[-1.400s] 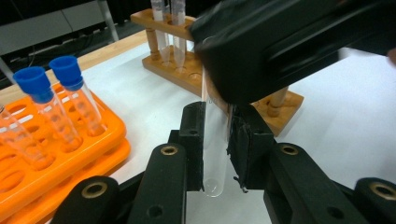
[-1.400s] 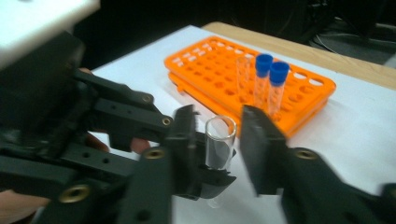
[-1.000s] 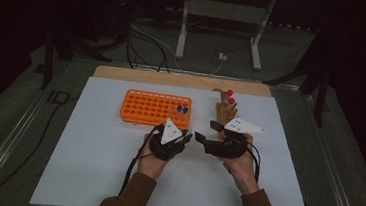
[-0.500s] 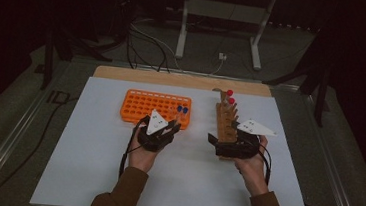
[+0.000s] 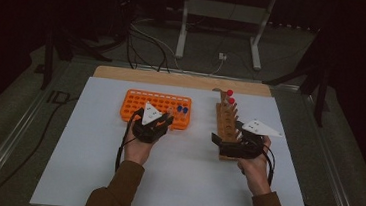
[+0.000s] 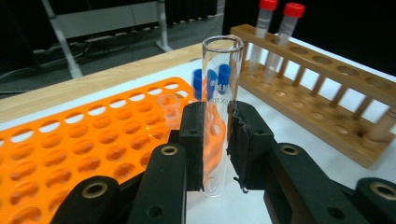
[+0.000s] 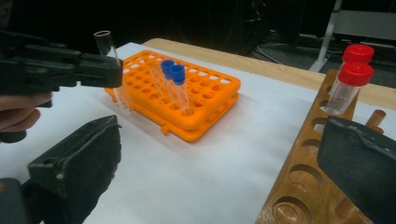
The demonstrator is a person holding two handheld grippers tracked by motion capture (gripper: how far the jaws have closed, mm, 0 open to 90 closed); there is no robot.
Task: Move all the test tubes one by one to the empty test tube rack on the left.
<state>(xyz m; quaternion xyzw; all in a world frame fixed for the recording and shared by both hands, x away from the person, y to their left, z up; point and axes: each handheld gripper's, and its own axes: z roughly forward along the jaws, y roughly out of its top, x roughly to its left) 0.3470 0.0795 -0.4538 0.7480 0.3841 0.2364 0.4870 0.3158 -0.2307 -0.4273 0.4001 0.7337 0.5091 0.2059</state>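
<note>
Glass tube (image 6: pixel 219 112) clamped beside orange rack (image 5: pixel 135 106); wooden rack (image 5: pixel 225 122) stands apart.

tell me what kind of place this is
Probably a lab-style bench set up for recording: an orange tube rack and a wooden test tube rack sit on a white-covered table, with cables and a stand behind.

Between the orange rack (image 5: pixel 155 108) and the wooden rack (image 5: pixel 225 124) there is an open strip of white counter (image 5: pixel 189 179), wide enough for a hand. The near side of the counter is free. Two red-capped tubes (image 5: pixel 230 96) stand tall at the wooden rack's far end.
</note>
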